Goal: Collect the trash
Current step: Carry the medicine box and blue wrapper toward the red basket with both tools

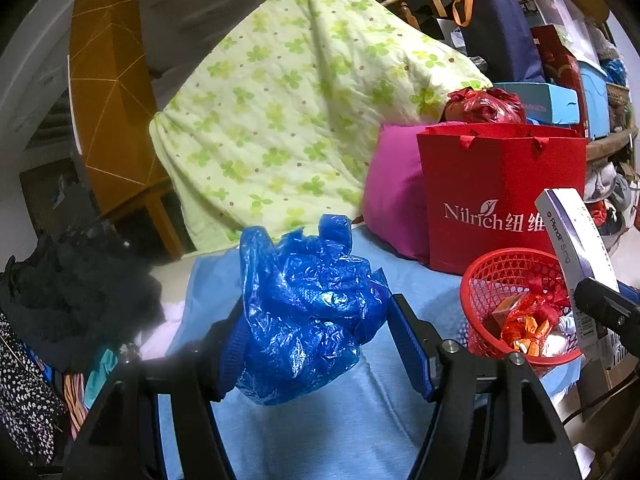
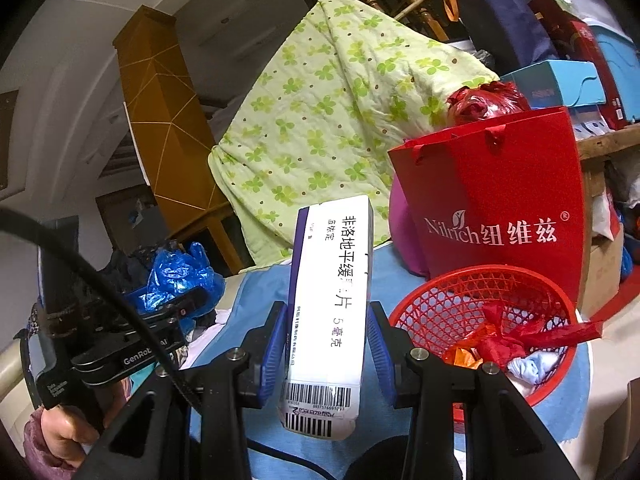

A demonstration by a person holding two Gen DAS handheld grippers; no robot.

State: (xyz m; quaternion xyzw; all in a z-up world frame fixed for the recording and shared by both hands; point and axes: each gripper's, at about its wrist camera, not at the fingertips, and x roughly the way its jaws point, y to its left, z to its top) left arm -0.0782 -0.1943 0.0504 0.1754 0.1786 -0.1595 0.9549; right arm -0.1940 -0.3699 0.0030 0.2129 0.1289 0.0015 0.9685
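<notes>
A crumpled blue plastic bag [image 1: 312, 308] hangs above the light blue cloth, and my left gripper [image 1: 318, 306] is shut on it. The same bag [image 2: 180, 276] and the left gripper [image 2: 168, 312] appear at the left of the right wrist view, held by a person's hand [image 2: 68, 436]. My right gripper [image 2: 327, 310] is shut on a white medicine box [image 2: 332, 280] that stands upright between its blue pads. This box [image 1: 576, 240] also shows at the right edge of the left wrist view. A red mesh basket [image 1: 478, 320] [image 2: 440, 280] with wrappers and red plastic inside sits just right of both grippers.
A red paper gift bag [image 1: 500, 200] stands behind the basket, with a pink cushion [image 1: 392, 200] beside it. A green clover quilt [image 1: 300, 120] leans at the back. Dark clothing [image 1: 80, 288] lies at the left. Stacked boxes [image 1: 560, 80] crowd the back right.
</notes>
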